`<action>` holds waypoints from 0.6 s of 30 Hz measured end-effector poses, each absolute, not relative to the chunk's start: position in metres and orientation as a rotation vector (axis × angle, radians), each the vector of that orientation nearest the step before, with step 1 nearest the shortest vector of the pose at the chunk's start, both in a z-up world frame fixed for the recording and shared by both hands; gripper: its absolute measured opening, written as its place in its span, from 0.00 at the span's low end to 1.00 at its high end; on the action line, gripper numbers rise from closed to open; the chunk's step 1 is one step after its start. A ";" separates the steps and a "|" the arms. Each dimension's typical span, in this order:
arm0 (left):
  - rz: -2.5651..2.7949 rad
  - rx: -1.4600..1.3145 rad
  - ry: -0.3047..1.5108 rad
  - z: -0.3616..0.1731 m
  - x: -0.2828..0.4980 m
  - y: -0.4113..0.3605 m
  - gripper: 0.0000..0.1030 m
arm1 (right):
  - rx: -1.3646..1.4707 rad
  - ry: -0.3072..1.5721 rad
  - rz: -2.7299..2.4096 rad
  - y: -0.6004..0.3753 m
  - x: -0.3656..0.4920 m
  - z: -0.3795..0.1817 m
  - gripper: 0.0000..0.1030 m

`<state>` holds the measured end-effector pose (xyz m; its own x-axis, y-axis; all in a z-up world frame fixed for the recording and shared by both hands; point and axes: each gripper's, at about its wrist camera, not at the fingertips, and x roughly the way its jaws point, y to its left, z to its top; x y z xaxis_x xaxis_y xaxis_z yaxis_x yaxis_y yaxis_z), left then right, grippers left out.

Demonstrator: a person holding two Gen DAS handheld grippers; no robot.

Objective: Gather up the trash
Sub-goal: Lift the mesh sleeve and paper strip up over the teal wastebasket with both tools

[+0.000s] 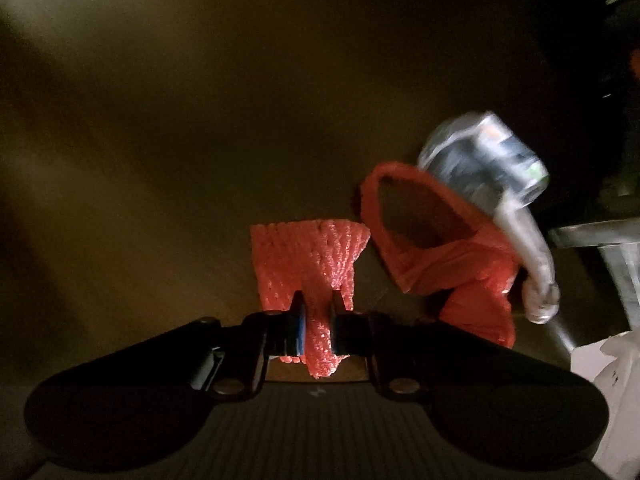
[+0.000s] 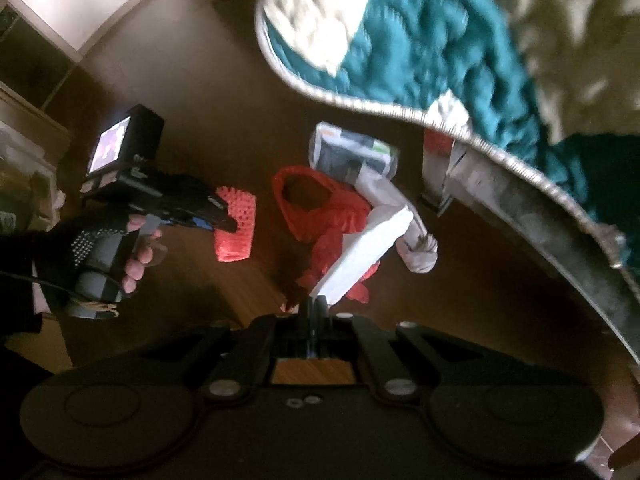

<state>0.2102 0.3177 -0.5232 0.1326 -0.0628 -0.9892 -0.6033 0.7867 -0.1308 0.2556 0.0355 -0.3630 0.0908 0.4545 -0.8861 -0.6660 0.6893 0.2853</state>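
While the left claw [image 1: 318, 320] pinches red foam netting [image 1: 310, 264], the red bag [image 1: 448, 256] gapes.

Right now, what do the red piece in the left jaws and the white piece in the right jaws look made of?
Red piece: probably foam netting, matte, with an open knobbly mesh that bunches where it is pinched. White piece: likely paper or thin card, matte, flat with a straight folded edge; blur leaves it open.

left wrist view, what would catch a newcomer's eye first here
The bright red foam net pinched in the left hand-held gripper stands out against the dim brown floor. To its right lies a red mesh bag with a crumpled plastic wrapper at its far edge.
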 end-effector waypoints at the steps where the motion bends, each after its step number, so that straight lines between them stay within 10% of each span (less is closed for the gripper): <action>1: 0.414 -0.568 1.378 -0.508 0.209 0.319 0.10 | -0.202 1.207 0.842 0.032 0.253 -0.354 0.00; 18: 0.271 -0.493 0.973 -0.242 0.211 0.330 0.10 | -0.114 0.877 0.793 -0.030 0.195 -0.161 0.00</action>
